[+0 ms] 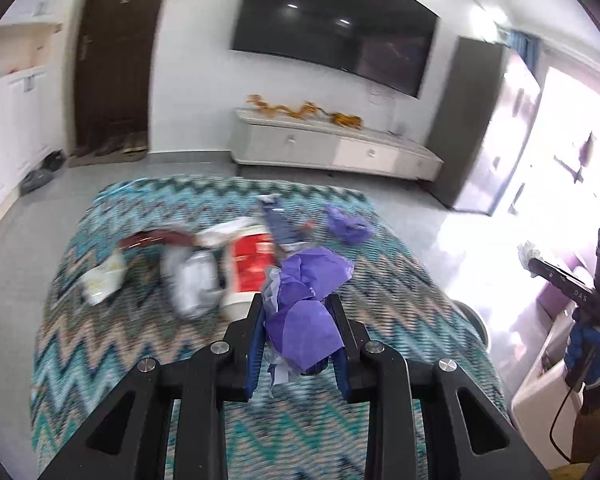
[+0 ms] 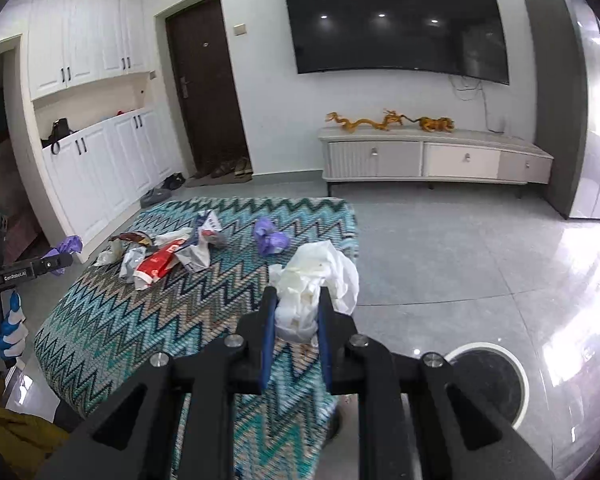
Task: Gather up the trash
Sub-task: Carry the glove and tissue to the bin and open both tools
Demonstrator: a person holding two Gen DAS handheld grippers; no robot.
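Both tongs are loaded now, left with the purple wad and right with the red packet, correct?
Not quite. The right tongs grip a white crumpled tissue, seen in the right wrist view; the red packet lies on the zigzag cloth. The left tongs do hold the purple wad.

Left gripper [image 1: 296, 304] jaws clamp purple crumpled paper [image 1: 306, 300] above the zigzag cloth [image 1: 120, 340] — litter beyond.
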